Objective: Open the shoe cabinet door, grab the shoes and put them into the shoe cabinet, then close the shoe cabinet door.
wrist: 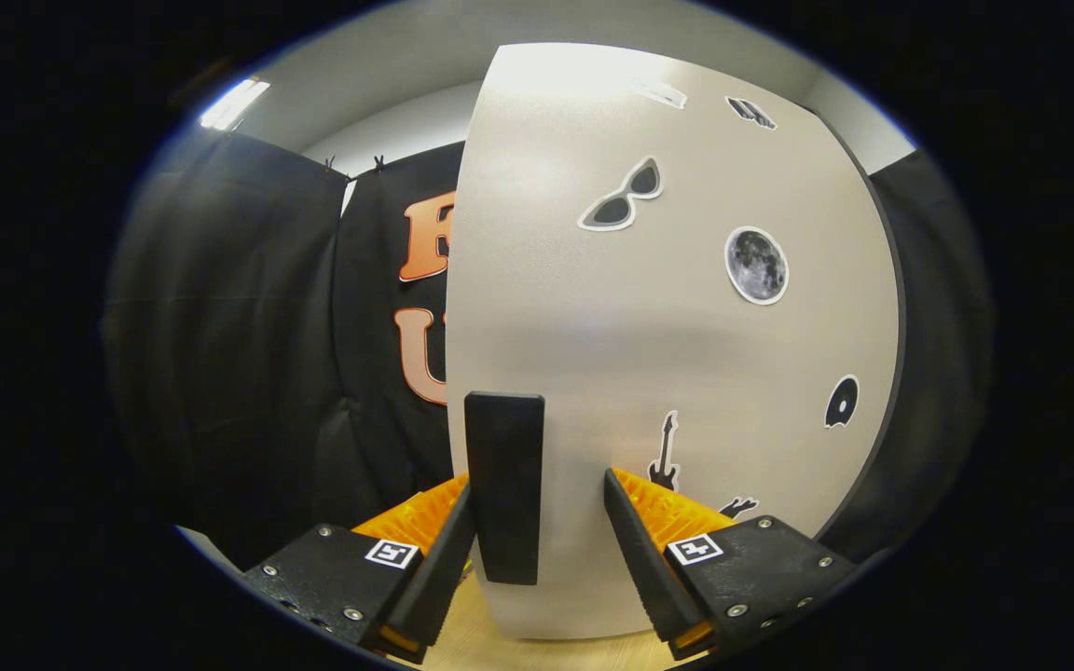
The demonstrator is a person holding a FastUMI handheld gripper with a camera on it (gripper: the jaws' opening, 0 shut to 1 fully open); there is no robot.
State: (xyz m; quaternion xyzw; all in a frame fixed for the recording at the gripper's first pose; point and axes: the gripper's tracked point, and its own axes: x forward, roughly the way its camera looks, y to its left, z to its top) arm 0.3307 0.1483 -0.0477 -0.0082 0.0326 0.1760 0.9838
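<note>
So, I'm right up against the shoe cabinet door (667, 354) now, a pale panel with stickers on it (sunglasses, a moon, a guitar and a few more). The black handle (503, 485) is a flat vertical bar near the door's left edge, and it sits between the fingers of the gripper (539, 489), close against the left one. The fingers are spread apart with a clear gap on the right side of the handle, so nothing is clamped yet. The left finger looks like it's touching or nearly touching the bar, but I can't say for sure.

My read is that this is the door-handling step, most likely the opening pull, though from this one look I can't tell if the door is fully closed or already swung a bit. No shoes anywhere ahead of the fingers here, just the door, the dark booth cloth beyond its left edge and a strip of wooden floor (500, 648) below.

Tips for doing it well: centre the bar between the fingers before squeezing, close on its flat sides around mid-height, then pull along the hinge arc, not straight back. A lopsided grip would probably slip off that smooth bar.
</note>
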